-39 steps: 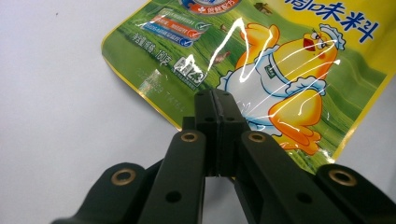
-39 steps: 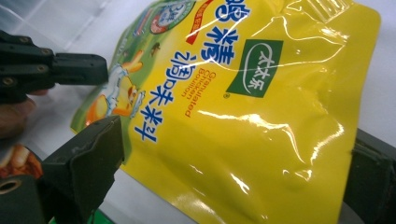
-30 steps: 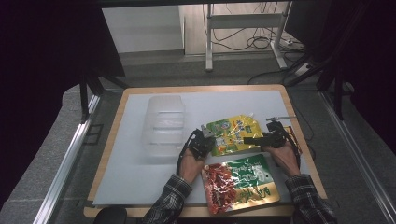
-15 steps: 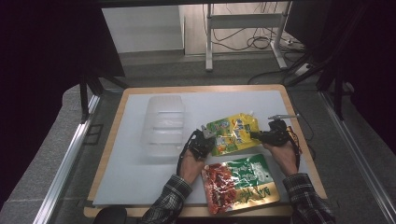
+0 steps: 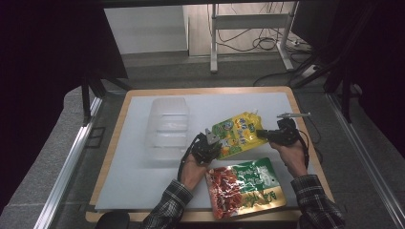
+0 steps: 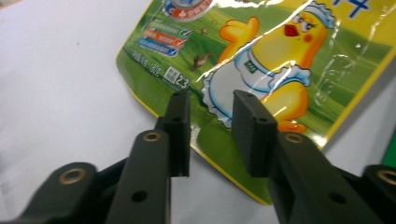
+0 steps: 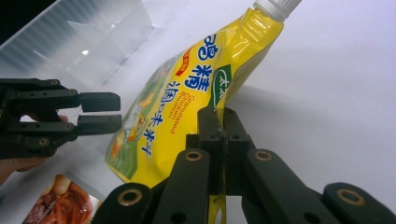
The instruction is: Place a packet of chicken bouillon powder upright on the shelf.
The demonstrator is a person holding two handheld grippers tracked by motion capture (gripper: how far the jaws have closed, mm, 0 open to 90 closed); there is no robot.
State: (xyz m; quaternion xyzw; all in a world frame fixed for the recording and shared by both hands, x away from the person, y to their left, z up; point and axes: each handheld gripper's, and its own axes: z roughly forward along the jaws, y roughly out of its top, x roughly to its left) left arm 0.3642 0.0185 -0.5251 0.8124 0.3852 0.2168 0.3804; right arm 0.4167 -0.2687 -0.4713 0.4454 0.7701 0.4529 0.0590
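- The right gripper (image 7: 218, 116) had its jaws just closed on the side edge of the yellow pouch (image 7: 187, 93); the film was pinched flat between the two pads, with the pouch body rising ahead of the jaws to its white cap (image 7: 275, 5). This thin seam probably gave the firmest hold on a soft bag.
- The pouch hung tilted from this grip, one side lifted off the white mat (image 7: 327, 70), so the right hand carried it alone.
- The left gripper (image 6: 211, 133) had just been opening. Its pads stood apart above the lower green corner of the same pouch (image 6: 261, 65), and nothing was pressed between them; the corner lay beyond and under the tips, on the mat.
- In the high view the pouch (image 5: 236, 133) lay between both grippers, the left gripper (image 5: 210, 139) at its lower end and the right gripper (image 5: 265, 135) at its side.
- Beyond the left jaws stood the clear plastic container (image 5: 167, 126), perhaps the destination.
- The red and green packet (image 5: 246, 186) lay nearer the person, untouched.
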